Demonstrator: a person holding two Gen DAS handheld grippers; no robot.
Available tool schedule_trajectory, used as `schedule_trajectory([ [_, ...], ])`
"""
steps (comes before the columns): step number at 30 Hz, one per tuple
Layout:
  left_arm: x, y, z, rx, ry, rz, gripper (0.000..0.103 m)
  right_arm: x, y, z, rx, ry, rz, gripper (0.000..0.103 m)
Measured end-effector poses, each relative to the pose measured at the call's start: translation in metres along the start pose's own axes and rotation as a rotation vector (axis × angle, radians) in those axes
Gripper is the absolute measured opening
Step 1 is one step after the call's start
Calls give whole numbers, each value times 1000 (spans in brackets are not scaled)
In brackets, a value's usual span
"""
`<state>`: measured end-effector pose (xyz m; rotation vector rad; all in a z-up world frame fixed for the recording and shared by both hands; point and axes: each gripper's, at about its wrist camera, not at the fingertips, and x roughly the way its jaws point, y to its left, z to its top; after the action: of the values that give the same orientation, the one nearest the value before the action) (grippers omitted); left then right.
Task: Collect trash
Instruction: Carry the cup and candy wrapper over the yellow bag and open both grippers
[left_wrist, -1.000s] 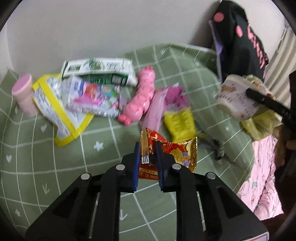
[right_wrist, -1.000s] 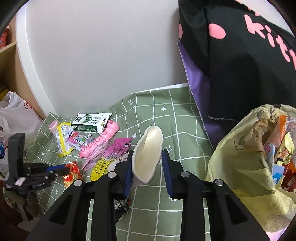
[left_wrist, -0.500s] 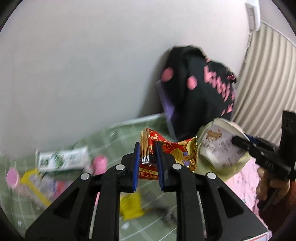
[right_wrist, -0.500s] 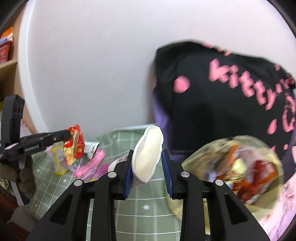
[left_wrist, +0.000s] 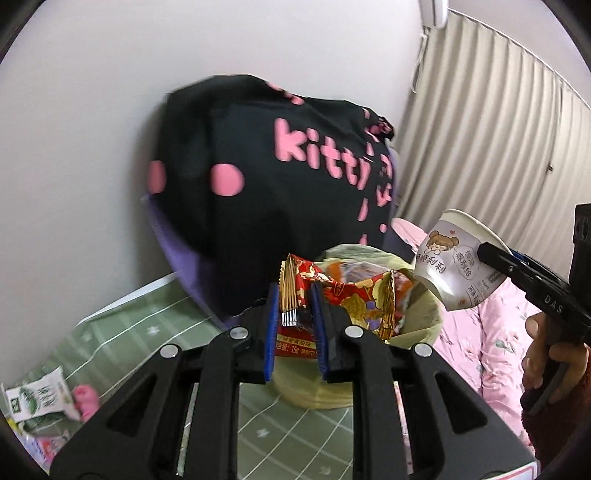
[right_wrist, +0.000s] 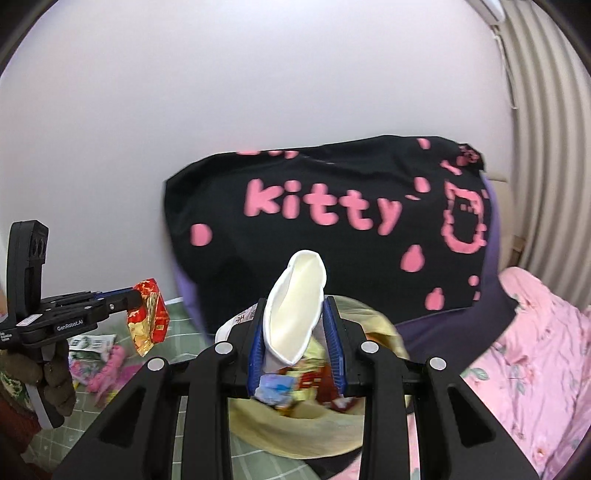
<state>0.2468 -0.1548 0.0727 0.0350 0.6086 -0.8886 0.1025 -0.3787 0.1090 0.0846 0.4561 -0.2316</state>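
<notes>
My left gripper (left_wrist: 294, 314) is shut on a red and gold snack wrapper (left_wrist: 343, 295) and holds it in the air just in front of the open yellow trash bag (left_wrist: 421, 317). My right gripper (right_wrist: 295, 332) is shut on a squashed white paper cup (right_wrist: 295, 306) and holds it above the same bag (right_wrist: 295, 428), which has several wrappers inside. The cup (left_wrist: 458, 266) and the right gripper also show at the right of the left wrist view. The left gripper with its wrapper (right_wrist: 147, 317) shows at the left of the right wrist view.
A black "kitty" pillow (right_wrist: 332, 229) leans on the wall behind the bag. More wrappers (right_wrist: 92, 347) and a pink toy (left_wrist: 86, 395) lie on the green checked sheet (left_wrist: 155, 332) to the left. A pink floral blanket (right_wrist: 524, 354) lies to the right.
Both grippers have lifted off the sheet and swung right towards the yellow bag, each still holding its item. The litter pile has dropped to the lower left of both views.
</notes>
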Motion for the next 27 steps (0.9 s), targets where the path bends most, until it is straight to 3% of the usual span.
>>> schedule_trajectory([
  [7, 41, -21, 10, 33, 43, -46, 17, 17, -31, 1, -11, 42, -63, 28],
  [12, 84, -37, 7, 51, 123, -77, 17, 50, -43, -12, -42, 137, -48, 28],
  [16, 127, -49, -5, 84, 225, -59, 17, 88, -51, -29, -75, 229, -30, 28],
  [21, 148, -53, -16, 83, 259, -51, 18, 127, -50, -47, -132, 325, 8, 28],
  [27, 165, -56, -20, 102, 279, -19, 18, 130, -48, -55, -186, 348, 13, 28],
])
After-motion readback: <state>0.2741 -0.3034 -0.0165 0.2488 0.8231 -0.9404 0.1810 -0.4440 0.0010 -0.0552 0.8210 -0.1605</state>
